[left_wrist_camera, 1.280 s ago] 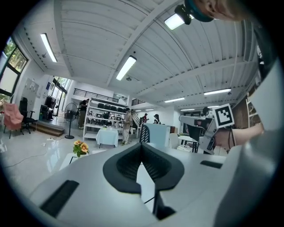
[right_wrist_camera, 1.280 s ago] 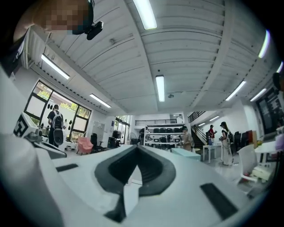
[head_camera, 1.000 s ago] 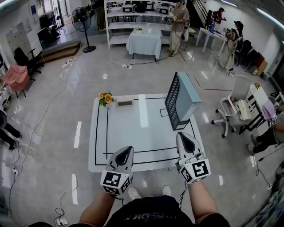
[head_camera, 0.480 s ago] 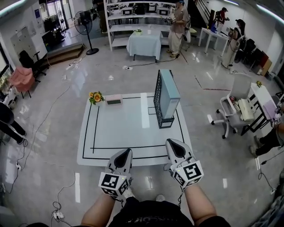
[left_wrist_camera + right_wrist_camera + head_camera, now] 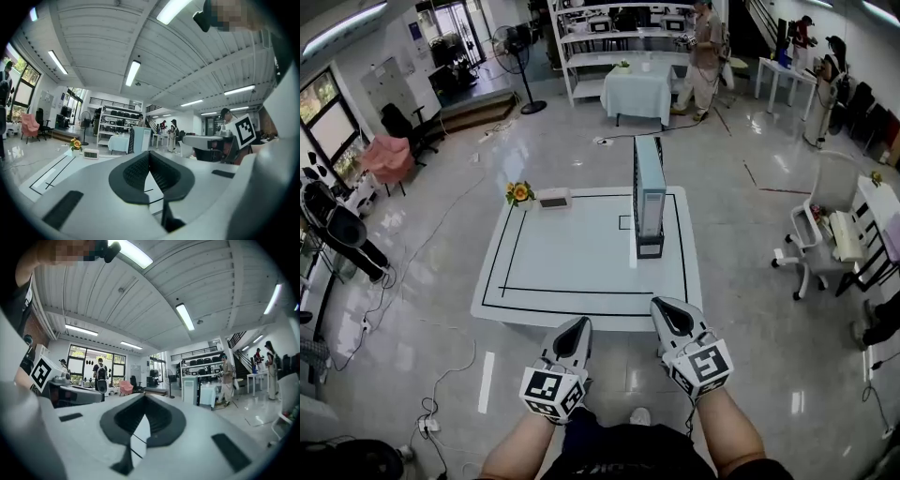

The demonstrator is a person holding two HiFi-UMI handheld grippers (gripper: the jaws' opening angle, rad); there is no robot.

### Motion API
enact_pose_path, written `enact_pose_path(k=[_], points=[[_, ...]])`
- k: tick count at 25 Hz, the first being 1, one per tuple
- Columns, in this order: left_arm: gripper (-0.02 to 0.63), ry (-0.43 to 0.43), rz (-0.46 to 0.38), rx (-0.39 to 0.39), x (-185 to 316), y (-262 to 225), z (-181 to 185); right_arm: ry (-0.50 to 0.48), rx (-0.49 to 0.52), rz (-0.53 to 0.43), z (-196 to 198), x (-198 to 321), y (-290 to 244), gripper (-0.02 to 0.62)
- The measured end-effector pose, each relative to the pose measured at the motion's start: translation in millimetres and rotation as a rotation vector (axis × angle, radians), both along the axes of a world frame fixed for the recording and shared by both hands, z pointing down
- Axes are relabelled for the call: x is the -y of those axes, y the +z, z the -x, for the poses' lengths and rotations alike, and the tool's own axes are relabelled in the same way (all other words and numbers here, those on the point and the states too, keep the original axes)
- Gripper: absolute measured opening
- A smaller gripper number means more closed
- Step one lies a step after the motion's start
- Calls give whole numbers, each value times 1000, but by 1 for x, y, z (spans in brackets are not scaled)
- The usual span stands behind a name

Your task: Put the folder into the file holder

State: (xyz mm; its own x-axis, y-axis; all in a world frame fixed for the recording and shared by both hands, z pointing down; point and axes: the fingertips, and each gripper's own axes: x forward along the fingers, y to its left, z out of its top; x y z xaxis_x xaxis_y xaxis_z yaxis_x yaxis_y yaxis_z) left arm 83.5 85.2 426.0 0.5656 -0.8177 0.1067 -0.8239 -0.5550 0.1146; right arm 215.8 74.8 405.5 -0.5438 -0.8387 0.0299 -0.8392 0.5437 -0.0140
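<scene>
A black mesh file holder (image 5: 648, 225) stands upright at the right side of the white table (image 5: 572, 258), with a pale blue folder (image 5: 651, 178) upright inside it. My two grippers hang in front of the table's near edge, well short of the holder. The left gripper (image 5: 577, 324) is shut with nothing in it, and so is the right gripper (image 5: 662, 307). In the left gripper view the jaws (image 5: 149, 153) meet, with the holder (image 5: 138, 139) far ahead. The right gripper view shows closed jaws (image 5: 144, 397) and the holder (image 5: 190, 390) in the distance.
A small pot of yellow flowers (image 5: 518, 193) and a digital clock (image 5: 553, 198) sit at the table's far left corner. A white chair (image 5: 827, 234) stands to the right. Cables (image 5: 441, 380) trail over the floor on the left. A person (image 5: 706, 52) stands by shelves at the back.
The view has pulled back from the table: both grippers, earlier over its near edge, now hang in front of it. The holder appears nearer the centre. Both grippers stay shut.
</scene>
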Motion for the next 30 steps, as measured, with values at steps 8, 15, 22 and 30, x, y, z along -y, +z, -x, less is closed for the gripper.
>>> enact_pose_path(k=[8, 15, 22, 30], points=[[3, -72, -7, 5, -26, -6, 4, -77, -6, -1, 8, -18, -4, 2], [3, -120, -11, -22, -35, -8, 23, -118, -28, -9, 26, -25, -8, 2], [3, -137, -7, -37, -43, -8, 33, -142, -36, -6, 41, -33, -6, 2], [3, -117, -12, -40, -45, -10, 26, -134, -32, -9, 40, -38, -7, 2]])
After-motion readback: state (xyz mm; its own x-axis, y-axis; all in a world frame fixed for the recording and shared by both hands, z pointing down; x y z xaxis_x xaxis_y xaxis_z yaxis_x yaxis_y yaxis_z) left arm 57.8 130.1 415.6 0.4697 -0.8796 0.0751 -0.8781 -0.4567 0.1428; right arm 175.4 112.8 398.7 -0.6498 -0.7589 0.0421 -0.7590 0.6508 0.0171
